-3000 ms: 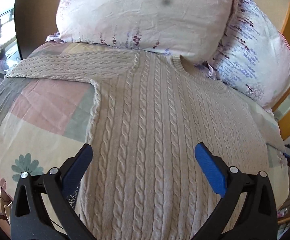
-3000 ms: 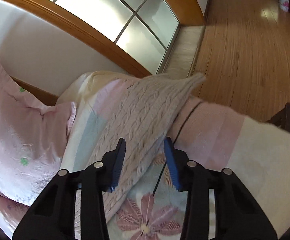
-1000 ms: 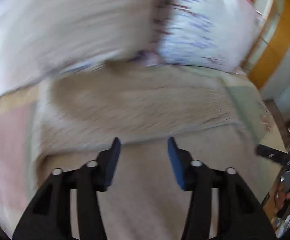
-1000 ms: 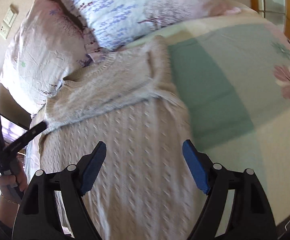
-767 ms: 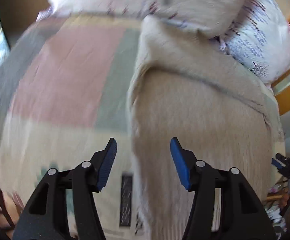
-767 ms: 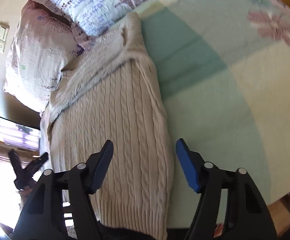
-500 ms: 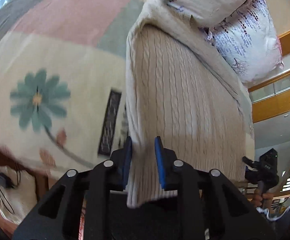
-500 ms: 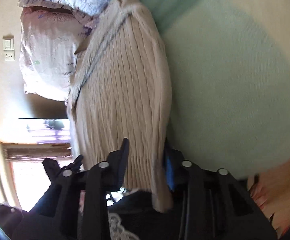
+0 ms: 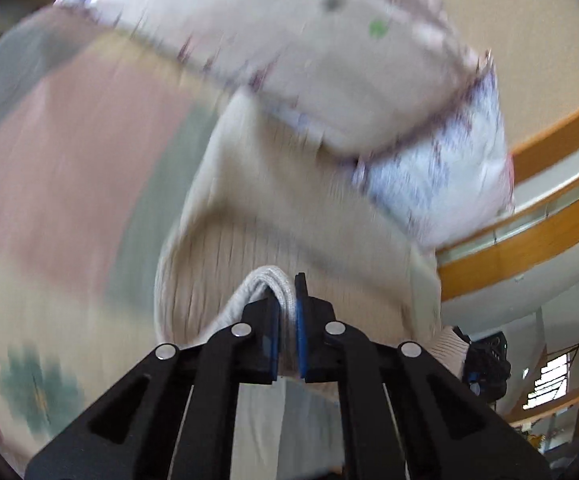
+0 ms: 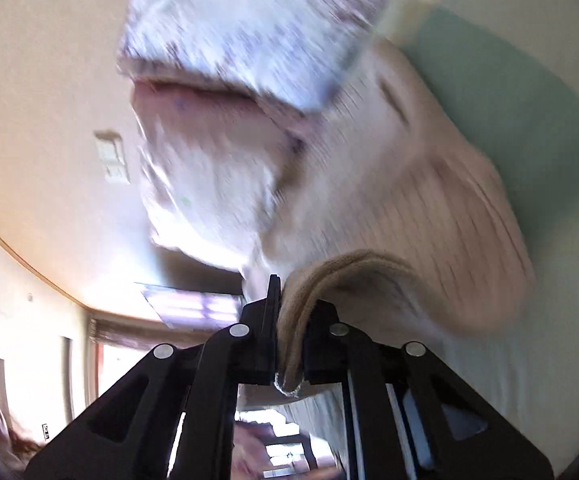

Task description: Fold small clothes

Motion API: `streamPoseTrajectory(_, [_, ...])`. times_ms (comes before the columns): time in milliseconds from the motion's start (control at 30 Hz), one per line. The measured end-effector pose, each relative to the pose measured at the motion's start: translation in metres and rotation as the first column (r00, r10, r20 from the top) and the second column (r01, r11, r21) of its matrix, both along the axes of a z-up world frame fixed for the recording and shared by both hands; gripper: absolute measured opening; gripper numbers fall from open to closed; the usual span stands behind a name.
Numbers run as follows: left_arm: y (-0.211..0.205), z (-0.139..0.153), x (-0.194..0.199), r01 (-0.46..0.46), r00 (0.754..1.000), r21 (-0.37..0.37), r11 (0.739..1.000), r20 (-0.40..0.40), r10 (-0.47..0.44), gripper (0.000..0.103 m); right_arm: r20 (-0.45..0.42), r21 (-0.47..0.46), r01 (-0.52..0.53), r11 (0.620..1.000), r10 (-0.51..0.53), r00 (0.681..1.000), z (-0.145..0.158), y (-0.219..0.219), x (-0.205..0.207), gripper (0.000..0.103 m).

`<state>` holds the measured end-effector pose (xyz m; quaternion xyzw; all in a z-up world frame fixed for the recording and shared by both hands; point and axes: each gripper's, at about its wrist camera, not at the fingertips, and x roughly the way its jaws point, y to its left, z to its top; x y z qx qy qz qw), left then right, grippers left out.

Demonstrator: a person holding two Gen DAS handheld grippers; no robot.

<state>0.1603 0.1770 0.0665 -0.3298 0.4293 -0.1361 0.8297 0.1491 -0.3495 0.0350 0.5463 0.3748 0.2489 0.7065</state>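
Observation:
A beige cable-knit sweater (image 9: 289,224) lies on the bed with both sleeves folded across its chest. My left gripper (image 9: 287,300) is shut on the sweater's bottom hem at its left corner, and the hem bulges up between the blue pads. My right gripper (image 10: 287,300) is shut on the hem at the sweater's (image 10: 429,200) right corner. Both corners are lifted off the bed and held above the sweater's body. Both views are motion-blurred.
Two floral pillows (image 9: 329,60) lie at the head of the bed, just beyond the sweater's collar. The patchwork quilt (image 9: 69,152) spreads to the left, and a green patch of it (image 10: 509,100) lies to the right. A wooden window frame (image 9: 529,232) stands at the right.
Both grippers closed on the sweater's bottom hem half a second ago. They have since lifted it and carried it toward the pillows.

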Motion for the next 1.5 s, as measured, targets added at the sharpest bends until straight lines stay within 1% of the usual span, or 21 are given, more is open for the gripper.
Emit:
streamPoseTrajectory(133, [-0.002, 0.023, 0.101, -0.045, 0.996, 0.100, 0.994, 0.081, 0.037, 0.009, 0.076, -0.020, 0.131, 0.991, -0.129, 0.989, 0.016, -0.014, 0.088, 0.009])
streamPoseTrajectory(200, [-0.011, 0.017, 0.140, -0.031, 0.999, 0.167, 0.985, 0.039, 0.025, 0.018, 0.014, -0.074, 0.181, 0.981, -0.180, 0.983, 0.005, -0.020, 0.125, 0.032])
streamPoseTrajectory(233, [-0.017, 0.010, 0.155, -0.024, 1.000, 0.217, 0.976, 0.001, 0.024, 0.034, -0.056, -0.137, 0.180, 0.974, -0.189, 0.980, -0.003, -0.019, 0.145, 0.062])
streamPoseTrajectory(267, [-0.018, 0.006, 0.163, -0.028, 0.999, 0.262, 0.965, -0.030, 0.037, 0.051, -0.098, -0.167, 0.180, 0.970, -0.198, 0.975, -0.007, -0.021, 0.151, 0.067])
streamPoseTrajectory(367, [-0.005, -0.004, 0.158, -0.032, 0.998, 0.258, 0.966, -0.052, 0.047, 0.069, -0.120, -0.120, 0.188, 0.975, -0.203, 0.972, -0.009, -0.026, 0.136, 0.071])
streamPoseTrajectory(433, [0.006, -0.017, 0.151, -0.002, 0.996, 0.260, 0.966, -0.088, 0.025, 0.072, -0.111, -0.210, 0.179, 0.961, -0.206, 0.972, -0.003, -0.032, 0.113, 0.071])
streamPoseTrajectory(500, [0.013, -0.037, 0.151, 0.029, 0.987, 0.258, 0.966, -0.160, 0.013, 0.070, -0.145, -0.214, 0.166, 0.962, -0.200, 0.969, -0.010, -0.040, 0.098, 0.071])
streamPoseTrajectory(567, [0.019, -0.052, 0.153, 0.042, 0.980, 0.190, 0.981, -0.201, -0.003, 0.070, -0.186, -0.189, 0.166, 0.968, -0.201, 0.962, -0.015, -0.050, 0.087, 0.071])
streamPoseTrajectory(700, [0.018, -0.070, 0.146, 0.058, 0.981, 0.116, 0.992, -0.191, -0.035, 0.069, -0.204, -0.174, 0.160, 0.972, -0.194, 0.960, -0.018, -0.059, 0.082, 0.071])
streamPoseTrajectory(733, [0.017, -0.071, 0.145, 0.052, 0.983, 0.110, 0.993, -0.178, -0.032, 0.059, -0.206, -0.172, 0.153, 0.973, -0.187, 0.961, -0.018, -0.060, 0.081, 0.071])
streamPoseTrajectory(767, [0.019, -0.075, 0.145, 0.053, 0.983, 0.073, 0.996, -0.181, -0.039, 0.031, -0.207, -0.170, 0.138, 0.976, -0.172, 0.963, -0.018, -0.059, 0.082, 0.072])
streamPoseTrajectory(867, [0.022, -0.088, 0.145, -0.012, 0.976, -0.064, 0.998, -0.216, -0.002, 0.017, -0.212, -0.154, 0.106, 0.982, -0.137, 0.968, -0.019, -0.049, 0.096, 0.074])
streamPoseTrajectory(967, [0.012, -0.069, 0.138, -0.039, 0.983, -0.124, 0.992, -0.184, 0.016, 0.014, -0.221, -0.130, 0.086, 0.988, -0.113, 0.969, -0.023, -0.050, 0.101, 0.074])
streamPoseTrajectory(1067, [-0.035, -0.018, 0.141, 0.058, 0.994, -0.162, 0.985, -0.085, -0.073, 0.014, -0.207, -0.143, 0.087, 0.986, -0.116, 0.971, -0.020, -0.060, 0.105, 0.074])
streamPoseTrajectory(1200, [-0.148, 0.032, 0.165, 0.254, 0.966, -0.268, 0.929, 0.033, -0.255, 0.014, -0.169, -0.204, 0.107, 0.973, -0.142, 0.975, -0.012, -0.080, 0.114, 0.074])
streamPoseTrajectory(1300, [-0.247, 0.028, 0.189, 0.361, 0.930, -0.326, 0.874, 0.055, -0.363, 0.023, -0.148, -0.246, 0.121, 0.962, -0.161, 0.976, -0.007, -0.095, 0.127, 0.074])
streamPoseTrajectory(1333, [-0.274, 0.021, 0.198, 0.406, 0.906, -0.382, 0.830, 0.054, -0.419, 0.035, -0.145, -0.263, 0.120, 0.957, -0.162, 0.976, -0.006, -0.098, 0.131, 0.074])
streamPoseTrajectory(1400, [-0.311, 0.003, 0.207, 0.442, 0.859, -0.533, 0.721, 0.019, -0.512, 0.037, -0.152, -0.290, 0.095, 0.952, -0.144, 0.978, -0.005, -0.107, 0.140, 0.074])
streamPoseTrajectory(1433, [-0.313, -0.001, 0.207, 0.432, 0.850, -0.591, 0.681, 0.015, -0.526, 0.044, -0.159, -0.292, 0.077, 0.953, -0.127, 0.979, -0.004, -0.110, 0.143, 0.074])
streamPoseTrajectory(1467, [-0.308, -0.001, 0.205, 0.429, 0.854, -0.610, 0.666, 0.033, -0.520, 0.059, -0.159, -0.286, 0.059, 0.956, -0.108, 0.981, -0.003, -0.112, 0.144, 0.077])
streamPoseTrajectory(1500, [-0.292, 0.003, 0.201, 0.424, 0.876, -0.560, 0.712, 0.052, -0.480, 0.067, -0.159, -0.279, 0.042, 0.959, -0.090, 0.983, -0.002, -0.114, 0.145, 0.092])
